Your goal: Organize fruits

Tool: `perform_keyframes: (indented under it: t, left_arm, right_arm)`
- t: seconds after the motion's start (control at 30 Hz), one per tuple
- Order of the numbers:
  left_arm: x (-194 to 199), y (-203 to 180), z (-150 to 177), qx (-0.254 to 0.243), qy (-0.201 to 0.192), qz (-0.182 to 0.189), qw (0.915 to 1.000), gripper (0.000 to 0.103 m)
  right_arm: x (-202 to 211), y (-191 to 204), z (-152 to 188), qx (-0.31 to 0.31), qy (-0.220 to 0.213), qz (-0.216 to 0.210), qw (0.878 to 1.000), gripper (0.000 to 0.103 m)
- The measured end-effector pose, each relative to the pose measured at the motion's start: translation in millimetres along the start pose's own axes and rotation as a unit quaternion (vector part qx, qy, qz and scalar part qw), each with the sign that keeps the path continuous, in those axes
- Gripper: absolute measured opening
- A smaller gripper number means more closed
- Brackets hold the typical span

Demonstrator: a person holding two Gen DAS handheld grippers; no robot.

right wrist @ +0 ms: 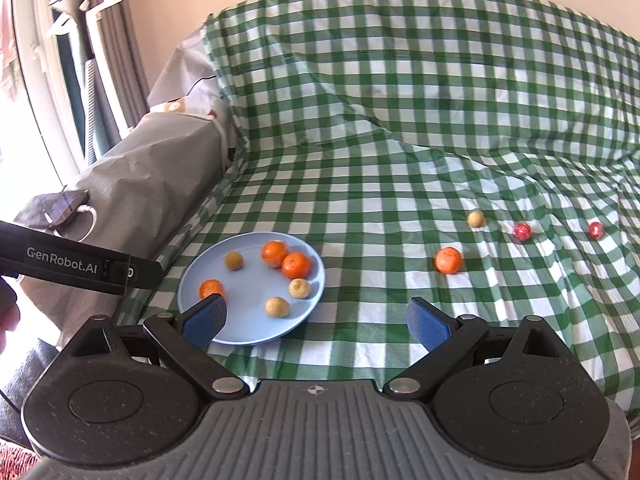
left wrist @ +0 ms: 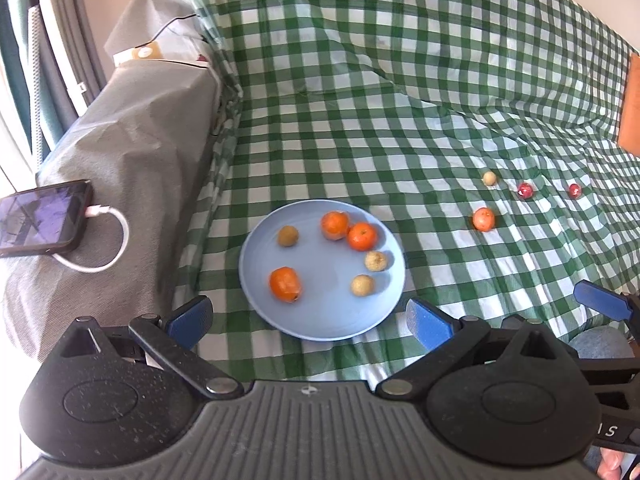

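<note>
A light blue plate [left wrist: 320,320] [right wrist: 240,332] lies on the green checked cloth and holds three oranges and three small tan fruits. To its right on the cloth lie a loose orange [left wrist: 483,219] [right wrist: 448,260], a tan fruit [left wrist: 489,178] [right wrist: 475,218] and two red fruits [left wrist: 525,190] [left wrist: 574,190] [right wrist: 522,231] [right wrist: 595,229]. My left gripper [left wrist: 310,322] is open and empty over the plate's near edge. My right gripper [right wrist: 316,320] is open and empty, just right of the plate. The right gripper's finger [left wrist: 600,300] shows in the left wrist view.
A grey covered block [left wrist: 132,168] stands left of the cloth with a phone [left wrist: 40,218] and white charging cable [left wrist: 108,240] on it. The cloth rises over a backrest [left wrist: 400,40] behind. An orange-brown edge [left wrist: 632,108] shows at far right.
</note>
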State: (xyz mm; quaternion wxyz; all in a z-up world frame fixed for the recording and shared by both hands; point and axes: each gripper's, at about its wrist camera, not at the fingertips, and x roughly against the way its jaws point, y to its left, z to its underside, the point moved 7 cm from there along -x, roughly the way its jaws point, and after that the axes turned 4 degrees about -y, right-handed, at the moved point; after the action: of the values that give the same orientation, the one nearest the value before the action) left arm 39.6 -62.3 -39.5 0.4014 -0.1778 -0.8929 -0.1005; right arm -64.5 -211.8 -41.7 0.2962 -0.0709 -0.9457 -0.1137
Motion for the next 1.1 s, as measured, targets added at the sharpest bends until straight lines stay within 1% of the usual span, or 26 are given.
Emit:
perform_keyframes:
  t: [0.33, 0.53, 0.67, 0.87, 1.0, 1.1]
  left_arm:
    - [-22, -40, -15, -0.025, 0.011, 0.013, 0.9995, 0.103]
    - [-39, -61, -26, -0.034, 0.019, 0.020, 0.9990, 0.103]
    - [-53, -77, -34, -0.045, 0.023, 0.026, 0.9984, 0.103]
    - [-84, -106, -47, -0.059, 0.032, 0.035, 0.9971, 0.103]
    - [-114, -132, -56, -0.066, 0.043, 0.052, 0.9955, 0.103]
    - [-140, -158, -62, -0.078, 0.047, 0.065, 0.9937, 0.103]
  right_arm:
    - [3, -48, 0, -0.041, -0.005, 0.035, 0.999, 0.097]
    - [-5, -81, 1, -0.059, -0.001, 0.060, 0.996, 0.097]
    - [-12, -107, -3, -0.063, -0.007, 0.082, 0.995, 0.097]
    - [-26, -156, -9, -0.076, -0.013, 0.121, 0.990, 0.097]
    - [-42, -187, -11, -0.078, -0.010, 0.143, 0.987, 0.097]
    - [-61, -219, -16, -0.081, -0.007, 0.160, 0.984, 0.097]
